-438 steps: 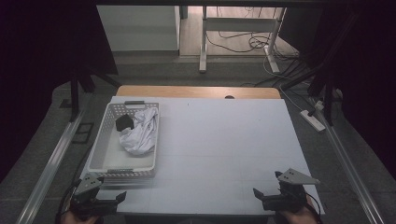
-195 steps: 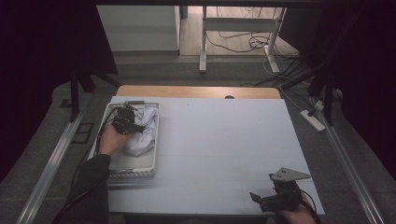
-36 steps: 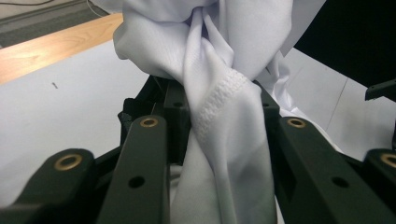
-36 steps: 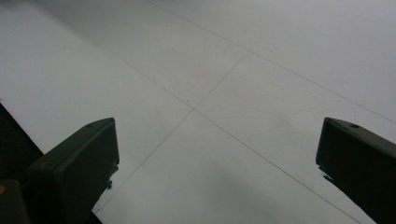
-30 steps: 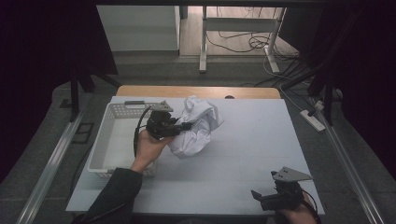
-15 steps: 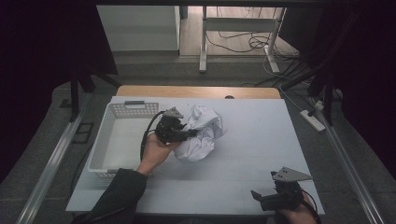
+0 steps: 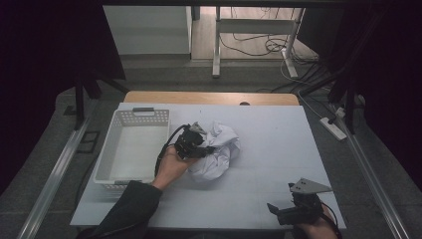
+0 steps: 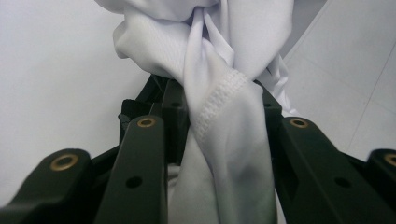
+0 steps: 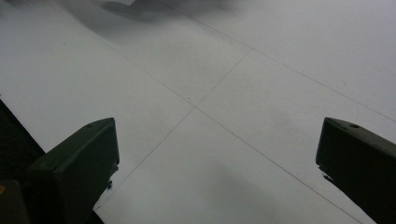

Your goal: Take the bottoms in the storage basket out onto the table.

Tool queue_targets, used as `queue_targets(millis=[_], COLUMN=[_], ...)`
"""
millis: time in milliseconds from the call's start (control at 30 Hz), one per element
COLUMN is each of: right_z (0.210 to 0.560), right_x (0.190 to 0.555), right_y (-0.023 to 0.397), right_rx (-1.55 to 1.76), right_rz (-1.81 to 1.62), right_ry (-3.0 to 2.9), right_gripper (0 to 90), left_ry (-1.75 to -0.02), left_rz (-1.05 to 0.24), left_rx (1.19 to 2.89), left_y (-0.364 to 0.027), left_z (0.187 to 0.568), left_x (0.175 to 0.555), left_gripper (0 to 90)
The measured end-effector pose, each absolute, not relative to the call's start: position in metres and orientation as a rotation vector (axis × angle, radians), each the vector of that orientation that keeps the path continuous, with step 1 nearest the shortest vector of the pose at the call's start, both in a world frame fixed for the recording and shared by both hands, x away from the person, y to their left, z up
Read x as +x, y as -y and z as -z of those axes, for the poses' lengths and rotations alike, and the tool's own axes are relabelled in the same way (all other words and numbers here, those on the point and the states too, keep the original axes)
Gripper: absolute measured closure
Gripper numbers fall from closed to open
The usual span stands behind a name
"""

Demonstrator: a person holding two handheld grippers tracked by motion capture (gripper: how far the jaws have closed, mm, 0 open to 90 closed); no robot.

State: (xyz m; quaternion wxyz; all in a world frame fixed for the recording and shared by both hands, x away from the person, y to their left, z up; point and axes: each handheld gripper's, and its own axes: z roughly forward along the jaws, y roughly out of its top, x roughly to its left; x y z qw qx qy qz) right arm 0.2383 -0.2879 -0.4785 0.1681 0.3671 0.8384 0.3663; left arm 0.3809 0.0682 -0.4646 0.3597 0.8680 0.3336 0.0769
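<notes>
Work surface: flat white table top [image 7: 278, 149] with thin seam lines, seen from above and in the right gripper view [image 9: 224, 93].
Held item: crumpled white fabric garment [image 7: 216, 157] with a stitched hem, bunched into a loose heap.
Held item location: on the white table top near its middle, just right of the basket; its lower folds rest on the surface.
Held item, close view: a twisted fold of the garment [image 8: 224, 135] runs between the two black jaws, the stitched hem band lying across the pinch.
Left gripper: black two-jaw gripper [image 7: 205, 149] held in the person's left hand [image 7: 171, 167], pointing to the right into the left edge of the garment.
Left gripper state: jaws clenched on the fold of white fabric; the cloth fills the gap between them.
Left gripper cable: black cable [image 7: 166, 144] loops from the gripper body back toward the basket side.
Basket: white rectangular perforated plastic basket [image 7: 107, 164] at the left of the table, just beside the left hand; its interior shows a bare white floor.
Right gripper: black two-jaw gripper [image 7: 278, 213] with a grey three-cornered plate on top, at the near right edge of the table, well apart from the garment.
Right gripper state: jaws spread wide, released, with bare table top between them in the right gripper view.
Sleeve: dark sleeve [image 7: 124, 214] enters from the bottom edge on the left.
</notes>
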Motion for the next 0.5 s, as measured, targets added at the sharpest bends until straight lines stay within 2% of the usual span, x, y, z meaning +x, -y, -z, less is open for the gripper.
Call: queue_targets(millis=[167, 367, 500], right_z=[0.479, 0.479, 0.479], right_x=[0.238, 0.238, 0.238], right_y=[0.288, 0.288, 0.288], right_rx=[1.043, 1.042, 1.041], right_rz=[-1.036, -1.035, -1.035], right_ry=[-2.388, -2.388, -2.389], right_gripper=[0.0, 0.0, 0.0], left_ry=[-0.864, -0.9, -0.906], left_rz=[-0.223, -0.127, -0.133], left_rx=[2.283, 2.276, 2.3], left_y=[-0.059, -0.053, -0.048], left_z=[0.469, 0.476, 0.481], left_x=[0.379, 0.381, 0.381], left_gripper=[65.5, 64.7, 64.3])
